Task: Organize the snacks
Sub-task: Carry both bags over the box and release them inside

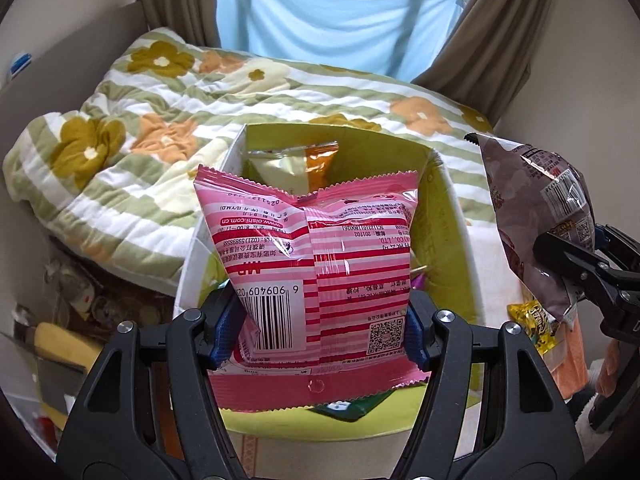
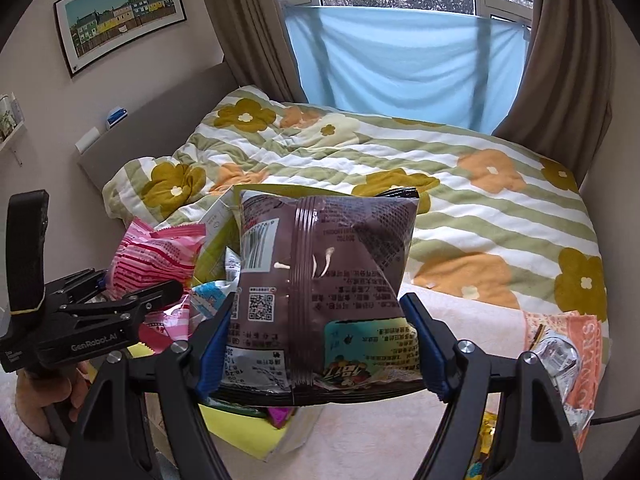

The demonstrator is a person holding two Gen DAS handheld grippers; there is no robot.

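Right gripper [image 2: 318, 344] clamped on a brown snack bag [image 2: 324, 292]; blue pads [image 2: 216, 340] press both lower side edges, bag upright between the fingers, printed back toward the camera. Left of the fingers: left gripper [image 2: 132, 300] pinching a pink striped snack bag [image 2: 154, 256], bag crumpled at the jaws. Behind and below the brown bag: yellow-green box [image 2: 236, 428], partly hidden, wrappers inside. Right of the fingers: orange towel [image 2: 568, 344] with a silvery wrapper [image 2: 560, 360] on it. Beyond the fingertips: floral quilt [image 2: 400, 160], blue cloth [image 2: 400, 64] across the window.
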